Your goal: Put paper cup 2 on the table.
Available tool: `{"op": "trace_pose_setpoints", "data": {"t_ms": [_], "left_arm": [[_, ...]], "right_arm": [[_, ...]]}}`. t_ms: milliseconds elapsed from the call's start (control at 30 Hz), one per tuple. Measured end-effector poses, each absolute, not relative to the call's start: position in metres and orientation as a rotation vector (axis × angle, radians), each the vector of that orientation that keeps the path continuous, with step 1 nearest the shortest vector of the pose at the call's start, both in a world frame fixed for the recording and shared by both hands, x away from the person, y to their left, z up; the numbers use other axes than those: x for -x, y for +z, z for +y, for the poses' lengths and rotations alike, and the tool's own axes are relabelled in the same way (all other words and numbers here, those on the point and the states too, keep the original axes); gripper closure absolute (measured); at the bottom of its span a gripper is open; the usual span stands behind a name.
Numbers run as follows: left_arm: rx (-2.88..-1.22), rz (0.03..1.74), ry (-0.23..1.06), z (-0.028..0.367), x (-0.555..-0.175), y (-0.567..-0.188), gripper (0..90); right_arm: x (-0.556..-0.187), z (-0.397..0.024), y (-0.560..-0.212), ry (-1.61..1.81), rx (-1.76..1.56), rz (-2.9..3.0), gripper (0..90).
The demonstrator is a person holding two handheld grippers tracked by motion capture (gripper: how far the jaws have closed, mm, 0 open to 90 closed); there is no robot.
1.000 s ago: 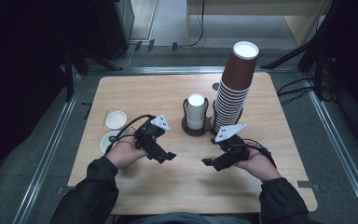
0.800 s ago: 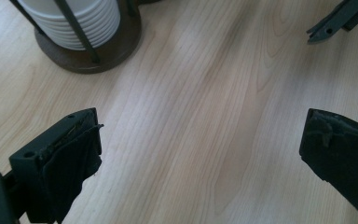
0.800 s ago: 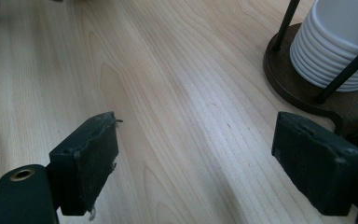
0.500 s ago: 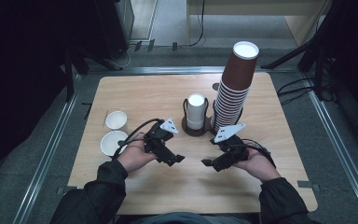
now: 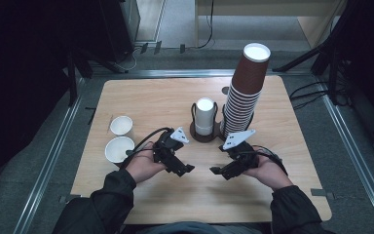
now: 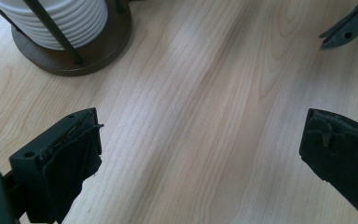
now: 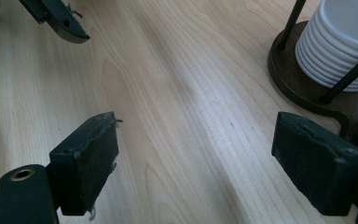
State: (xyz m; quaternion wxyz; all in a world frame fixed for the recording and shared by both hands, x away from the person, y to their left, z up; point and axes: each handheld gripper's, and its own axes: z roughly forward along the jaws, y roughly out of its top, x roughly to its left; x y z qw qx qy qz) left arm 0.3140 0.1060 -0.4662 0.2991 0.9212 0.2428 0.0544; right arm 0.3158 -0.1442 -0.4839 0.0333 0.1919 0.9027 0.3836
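Both tongs (image 5: 202, 170) agape over table (image 5: 151, 97), cup holder (image 6: 81, 51) cropped

No legible text or labels.

dark jacket sleeves (image 5: 108, 197) — each black hand-held gripper (image 5: 184, 169) carries a grey three-cornered plate and trailing cable.
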Motion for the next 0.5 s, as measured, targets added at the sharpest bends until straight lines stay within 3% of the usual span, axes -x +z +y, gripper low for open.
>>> {"op": "trace_pose_setpoints", "data": {"t_ms": [500], "left_arm": [[-2.462,0.649,0.156,0.1135,-0.3173,-0.4716,0.0]], "right_arm": [[-0.3166,-0.1442,-0.4845,1.174,-0.583,2.783,14.8]]}}
